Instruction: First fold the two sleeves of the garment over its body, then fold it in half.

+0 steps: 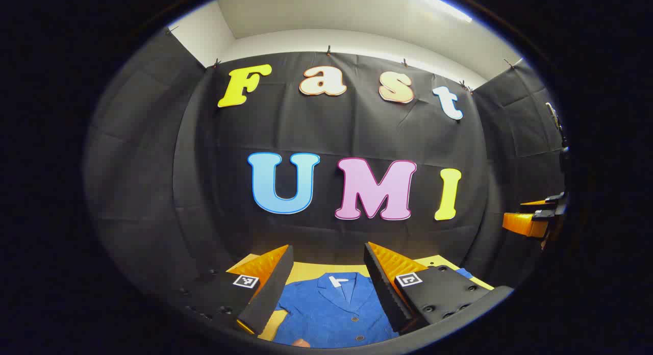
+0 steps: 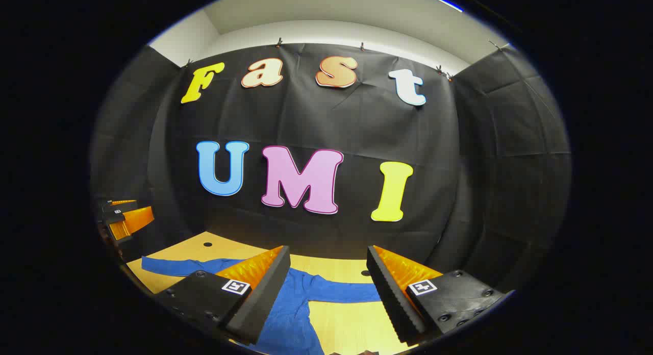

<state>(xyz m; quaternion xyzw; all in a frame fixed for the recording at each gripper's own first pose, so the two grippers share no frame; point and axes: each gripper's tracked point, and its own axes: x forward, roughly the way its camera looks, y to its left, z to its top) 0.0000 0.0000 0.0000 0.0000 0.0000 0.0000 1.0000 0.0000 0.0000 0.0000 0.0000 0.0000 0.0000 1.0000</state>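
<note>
The blue garment (image 1: 334, 309) is laid flat on the bench (image 2: 347, 324), collar toward the far edge, both sleeves (image 2: 347, 292) spread outward and unfolded. It is judged light, soft and limp; each sleeve is best pinched near its cuff. Both the left gripper (image 1: 329, 281) and right gripper (image 2: 326, 288) are held level above it, jaws apart, grasping nothing.

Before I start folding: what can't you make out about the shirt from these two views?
- Left gripper view: blue shirt, hem cut off by the lower edge; both sleeves hidden behind the left gripper's fingers.
- Right gripper view: shirt body hidden behind the right gripper's finger and cut off below.
</note>
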